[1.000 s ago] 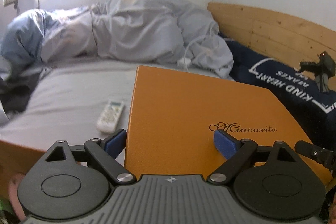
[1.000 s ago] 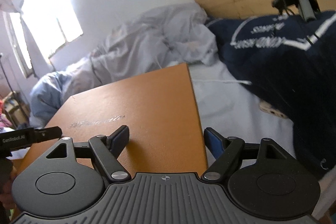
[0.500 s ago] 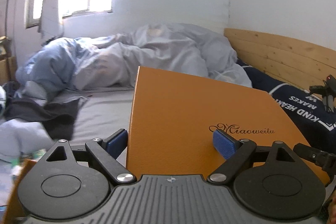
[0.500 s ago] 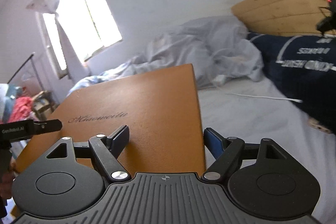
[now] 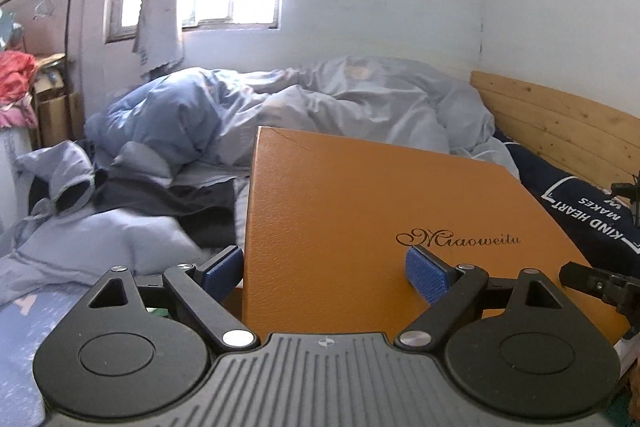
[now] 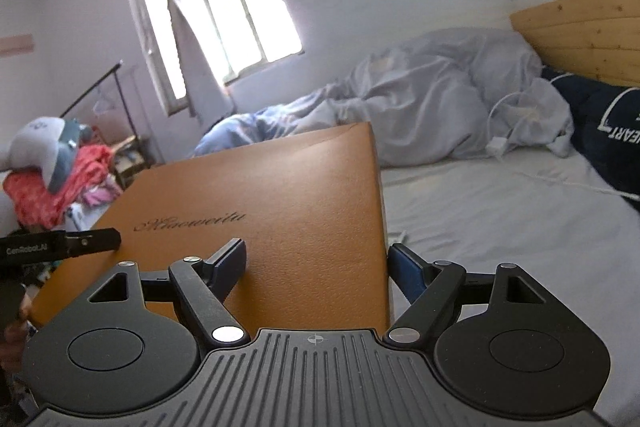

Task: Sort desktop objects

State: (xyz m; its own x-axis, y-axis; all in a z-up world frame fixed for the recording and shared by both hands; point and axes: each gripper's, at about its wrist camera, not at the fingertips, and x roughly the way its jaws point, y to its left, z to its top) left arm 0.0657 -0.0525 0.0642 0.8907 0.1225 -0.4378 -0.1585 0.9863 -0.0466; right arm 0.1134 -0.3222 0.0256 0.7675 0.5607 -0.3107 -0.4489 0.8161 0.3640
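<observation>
You've swung the box point(image 5: 380, 227) up and leftward since a second ago; the window now fills the background. Your left gripper point(image 5: 324, 269) and right gripper point(image 6: 316, 267) each clamp a near corner of its flat, pebbled orange lid, above the rumpled duvet point(image 5: 320, 107).

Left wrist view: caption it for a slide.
Left gripper fingers straddle the near left corner of an orange Miaoweitu box, over an unmade bed.
</observation>
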